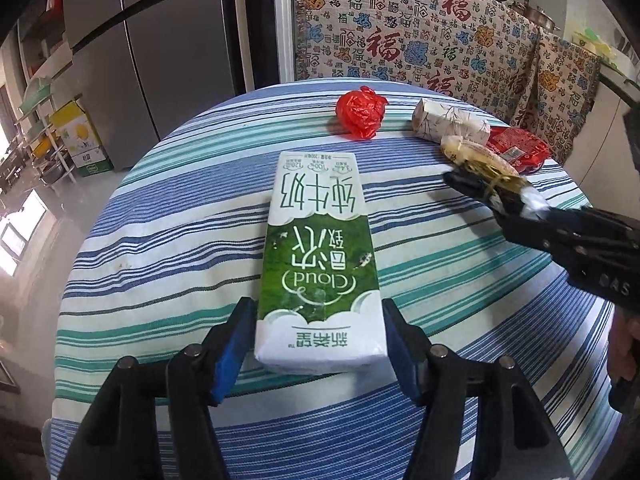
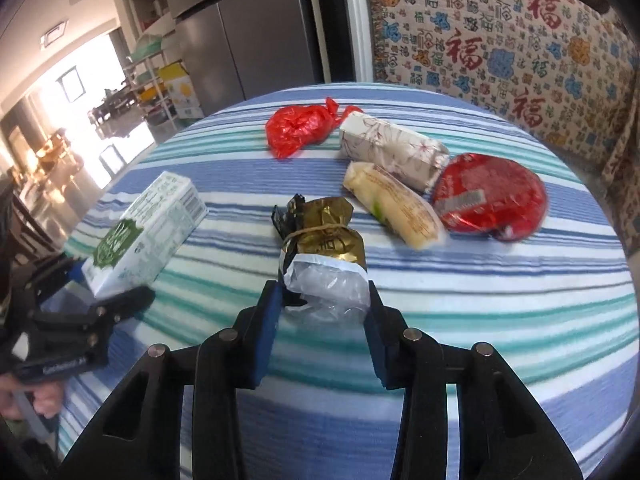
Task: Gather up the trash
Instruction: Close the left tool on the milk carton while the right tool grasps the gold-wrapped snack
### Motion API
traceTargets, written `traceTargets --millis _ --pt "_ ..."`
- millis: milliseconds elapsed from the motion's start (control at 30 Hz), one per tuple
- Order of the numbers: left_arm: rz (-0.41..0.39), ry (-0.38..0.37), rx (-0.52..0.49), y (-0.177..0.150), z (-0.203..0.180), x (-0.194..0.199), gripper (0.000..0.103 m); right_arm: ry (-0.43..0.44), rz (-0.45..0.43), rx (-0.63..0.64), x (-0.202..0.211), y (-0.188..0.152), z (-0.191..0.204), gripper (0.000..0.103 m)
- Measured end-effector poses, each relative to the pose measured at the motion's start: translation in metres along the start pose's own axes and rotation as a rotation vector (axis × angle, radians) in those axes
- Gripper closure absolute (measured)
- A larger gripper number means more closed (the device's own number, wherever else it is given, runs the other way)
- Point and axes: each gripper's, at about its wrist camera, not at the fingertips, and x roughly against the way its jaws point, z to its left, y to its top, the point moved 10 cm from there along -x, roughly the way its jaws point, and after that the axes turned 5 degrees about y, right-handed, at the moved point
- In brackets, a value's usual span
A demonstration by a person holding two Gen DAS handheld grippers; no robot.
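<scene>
Both grippers straddle trash: left gripper [image 1: 318,344] ungripped around the green-and-white milk carton [image 1: 320,256] at centre frame; right gripper [image 2: 322,334] touching the gold foil wrapper [image 2: 324,256]. Nothing looks collected yet.

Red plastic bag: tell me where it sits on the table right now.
The red plastic bag lies crumpled at the far side of the striped table, touching the left end of the floral box in the right wrist view, well beyond the milk carton.

Milk carton [image 1: 318,256] lying flat, gold wrapper [image 2: 326,240] (crumpled) nearby
</scene>
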Motion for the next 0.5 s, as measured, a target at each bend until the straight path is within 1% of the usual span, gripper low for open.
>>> traceTargets --millis 100,167,200,233,267,300,367,400,433,500 --pt "-0.002 -0.011 -0.006 -0.004 -0.012 0.004 0.038 -0.038 0.0 0.006 0.029 -0.029 -0.008 0.06" --pt "0.001 -0.015 -0.023 -0.006 -0.021 0.004 0.031 -0.068 -0.001 0.013 0.039 -0.043 -0.012 0.055" --pt "-0.001 -0.006 -0.03 -0.006 -0.025 0.003 0.025 -0.088 -0.005 0.02 0.04 -0.046 -0.015 0.051" --pt "-0.002 -0.002 -0.025 -0.005 -0.026 0.002 0.022 -0.103 -0.007 0.026 0.039 -0.048 -0.018 0.034" --pt "-0.001 0.003 -0.015 -0.005 -0.026 0.002 0.021 -0.112 -0.007 0.028 0.037 -0.051 -0.019 0.026" --pt "0.0 0.009 -0.011 -0.004 -0.026 0.001 0.02 -0.11 -0.008 0.024 0.034 -0.05 -0.022 0.02" --pt "0.001 0.021 -0.006 -0.003 -0.025 -0.002 0.015 -0.1 0.018 0.016 0.028 -0.05 -0.023 0.021" --pt "0.004 0.022 -0.001 -0.003 -0.024 -0.002 0.013 -0.102 0.03 0.012 0.026 -0.051 -0.023 0.02" --pt "0.004 0.022 0.0 -0.002 -0.023 -0.003 0.012 -0.109 0.043 0.015 0.023 -0.051 -0.023 0.012" --pt "0.006 0.027 0.001 -0.002 -0.023 -0.004 0.01 -0.121 0.057 0.008 0.019 -0.051 -0.026 0.005"
